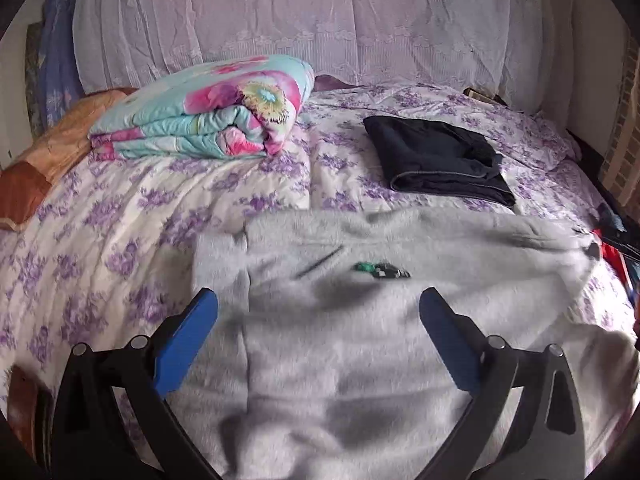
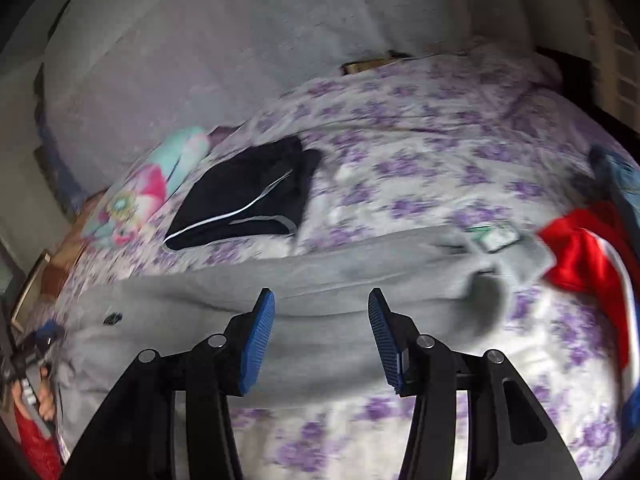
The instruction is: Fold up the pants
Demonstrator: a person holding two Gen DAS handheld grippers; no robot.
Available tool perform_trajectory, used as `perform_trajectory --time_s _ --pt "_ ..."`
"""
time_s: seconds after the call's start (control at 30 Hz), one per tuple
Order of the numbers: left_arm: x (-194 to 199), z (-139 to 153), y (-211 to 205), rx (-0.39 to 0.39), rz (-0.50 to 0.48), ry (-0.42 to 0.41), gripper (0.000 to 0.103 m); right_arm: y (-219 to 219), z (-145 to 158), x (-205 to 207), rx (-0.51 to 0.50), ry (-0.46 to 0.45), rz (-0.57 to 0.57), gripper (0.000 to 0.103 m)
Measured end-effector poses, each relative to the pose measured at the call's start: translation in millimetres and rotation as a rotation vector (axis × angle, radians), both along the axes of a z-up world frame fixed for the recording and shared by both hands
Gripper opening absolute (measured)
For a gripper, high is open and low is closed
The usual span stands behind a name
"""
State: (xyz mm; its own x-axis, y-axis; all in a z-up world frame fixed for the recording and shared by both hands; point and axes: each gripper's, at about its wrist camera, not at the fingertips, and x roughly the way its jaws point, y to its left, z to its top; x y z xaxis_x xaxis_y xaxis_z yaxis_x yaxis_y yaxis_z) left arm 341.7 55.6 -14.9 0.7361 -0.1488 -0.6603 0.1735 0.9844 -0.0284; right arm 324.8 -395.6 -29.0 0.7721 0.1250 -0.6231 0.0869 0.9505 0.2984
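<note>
Grey fleece pants (image 1: 340,360) lie spread across the bed, blurred, with a small green and black label (image 1: 380,270) on them. My left gripper (image 1: 319,296) hangs just above them, blue pads wide apart, nothing between them. In the right wrist view the same grey pants (image 2: 200,292) run from left to right, their label (image 2: 494,236) near the right end. My right gripper (image 2: 321,294) is open over their near edge, with no cloth between its pads. At the far left a hand (image 2: 44,396) in a red sleeve holds the other gripper.
A folded dark pair of pants (image 1: 436,160) (image 2: 244,196) lies farther back on the purple-flowered bedsheet (image 1: 100,240). A folded flowered quilt (image 1: 208,120) and an orange pillow (image 1: 52,152) sit back left. A red garment (image 2: 588,248) lies at the right edge. Lace fabric (image 1: 320,20) hangs behind.
</note>
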Motion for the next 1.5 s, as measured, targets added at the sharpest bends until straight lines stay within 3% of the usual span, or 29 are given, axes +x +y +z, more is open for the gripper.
perform_trajectory --time_s 0.1,0.17,0.23,0.27,0.3,0.33,0.37,0.47,0.53,0.67,0.73,0.83,0.93,0.97,1.03,1.17,1.23,1.37,1.5 --pt "21 7 -22 -0.001 -0.033 -0.008 0.098 61 -14 36 -0.025 0.056 0.14 0.049" --pt "46 -3 -37 0.03 -0.075 0.061 0.098 87 -30 68 -0.05 0.124 0.181 0.049" --pt "74 -24 -43 0.102 -0.046 0.131 0.098 95 -50 100 -0.047 0.191 0.157 0.049" --pt "93 -41 -39 0.121 -0.002 0.19 0.098 92 -55 113 -0.037 0.186 0.127 0.049" --pt "112 -60 -30 0.083 0.023 0.262 0.098 88 -56 124 -0.023 0.164 0.114 0.049" --pt "122 -70 -22 0.025 0.031 0.276 0.098 84 -57 135 -0.002 0.155 0.116 0.049" --pt "120 -67 -23 0.023 0.036 0.22 0.099 79 -57 141 0.015 0.127 0.112 0.049" --pt "120 -69 -32 0.084 0.038 0.211 0.099 67 -64 148 0.101 0.076 0.125 0.056" --pt "118 -66 -31 0.075 0.031 0.202 0.099 58 -67 145 0.184 0.055 0.133 0.056" --pt "105 -49 -15 -0.067 0.018 0.152 0.098 50 -64 136 0.242 0.049 0.109 0.056" --pt "87 -35 0 -0.162 0.021 0.089 0.098 48 -48 113 0.228 0.035 0.009 0.058" --pt "54 -21 31 -0.327 0.005 0.054 0.098 49 -8 54 0.315 -0.089 0.071 0.079" --pt "19 -34 60 -0.499 -0.085 0.126 0.098 68 11 -14 0.235 -0.162 0.153 0.094" --pt "5 -42 65 -0.483 -0.09 0.14 0.098 79 8 -37 0.178 -0.159 0.188 0.095" --pt "-19 -52 67 -0.38 -0.114 0.131 0.098 92 -8 -67 0.11 -0.106 0.246 0.096" --pt "-58 -50 56 -0.207 -0.127 0.094 0.098 104 -71 -96 0.049 0.099 0.286 0.096" --pt "-67 -52 47 -0.114 -0.105 0.082 0.098 103 -68 -108 0.028 0.058 0.29 0.096" --pt "-85 -55 34 0.054 -0.052 0.047 0.098 78 -47 -141 0.01 -0.004 0.149 0.097" --pt "-102 -61 29 0.154 -0.044 0.041 0.098 36 -63 -183 0.064 0.042 0.094 0.096"
